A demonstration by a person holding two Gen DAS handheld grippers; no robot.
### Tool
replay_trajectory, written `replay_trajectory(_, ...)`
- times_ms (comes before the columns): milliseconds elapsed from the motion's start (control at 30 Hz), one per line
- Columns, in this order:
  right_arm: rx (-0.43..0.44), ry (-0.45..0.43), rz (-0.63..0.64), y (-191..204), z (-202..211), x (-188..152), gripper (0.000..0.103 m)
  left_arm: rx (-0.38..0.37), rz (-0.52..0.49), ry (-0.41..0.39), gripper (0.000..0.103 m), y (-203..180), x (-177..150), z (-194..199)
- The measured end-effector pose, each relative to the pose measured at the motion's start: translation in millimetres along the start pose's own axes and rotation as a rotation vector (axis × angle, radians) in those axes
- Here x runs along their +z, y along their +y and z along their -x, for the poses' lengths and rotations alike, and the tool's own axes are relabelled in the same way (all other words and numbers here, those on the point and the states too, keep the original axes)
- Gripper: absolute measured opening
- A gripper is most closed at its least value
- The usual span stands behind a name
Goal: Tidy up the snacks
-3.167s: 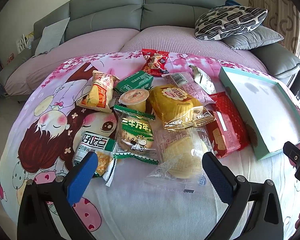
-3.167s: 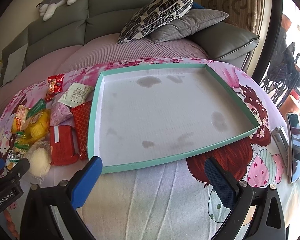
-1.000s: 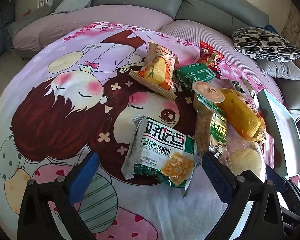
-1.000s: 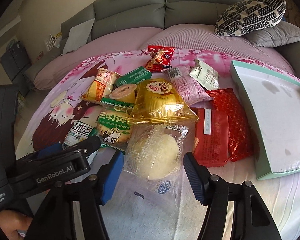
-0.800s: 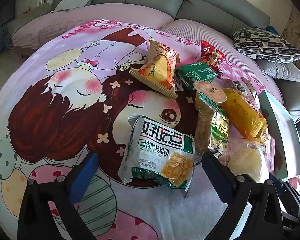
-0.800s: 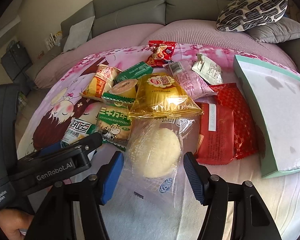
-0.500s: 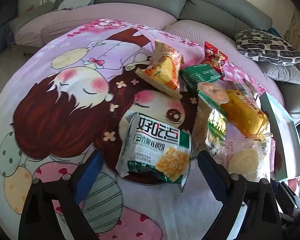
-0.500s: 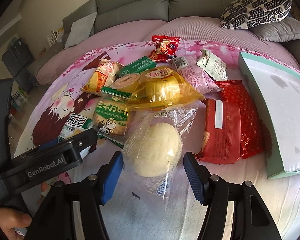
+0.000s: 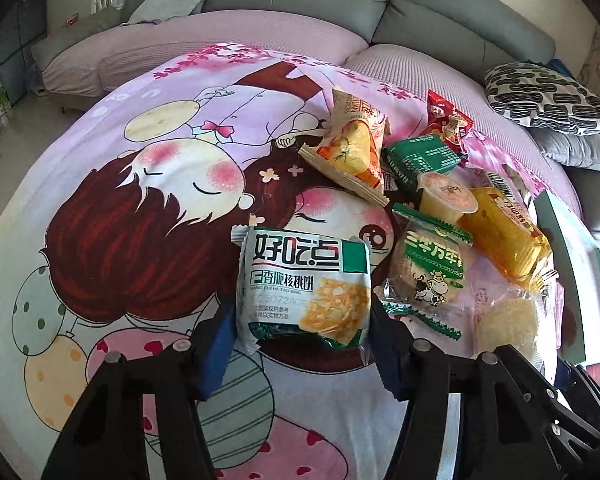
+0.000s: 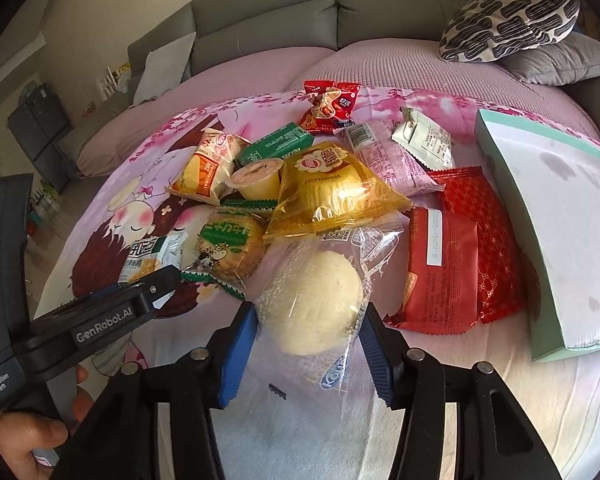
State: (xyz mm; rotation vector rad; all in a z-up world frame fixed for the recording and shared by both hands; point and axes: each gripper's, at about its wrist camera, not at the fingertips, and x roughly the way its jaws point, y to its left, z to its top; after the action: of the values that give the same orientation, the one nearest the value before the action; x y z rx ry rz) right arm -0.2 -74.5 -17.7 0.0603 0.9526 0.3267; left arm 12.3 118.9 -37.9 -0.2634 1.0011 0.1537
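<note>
1. Green-and-white foil cookie packet sits right between the left gripper jaws, which are closing, pads at its edges.
2. Clear plastic bag with a pale round bun sits between the right gripper jaws, also closing on it.

Both grippers, left and right, angled downward, closing.

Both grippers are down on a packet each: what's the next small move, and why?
Probably finish both grips, then lift. The left gripper is closing around the green-and-white biscuit packet, the right gripper around the clear-bagged bun; the teal tray waits empty alongside.
</note>
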Motion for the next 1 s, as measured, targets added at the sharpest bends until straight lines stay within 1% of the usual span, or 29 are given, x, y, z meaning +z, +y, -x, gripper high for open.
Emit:
replay_trajectory(333,0.018,-0.015,-0.014,-2,10,-2,0.049,-0.045,0.013,-0.013,0.057,-1,0,8)
replay_trajectory(767,0.097,-0.112,-0.029,-5,52,1,0.049,-0.06,-0.005,-0.119,0.057,-19,8,48)
replay_trajectory(1000,0.117,-0.142,-0.042,-14,63,4,0.048,-0.071,-0.012,-0.139,0.057,-35,13,58)
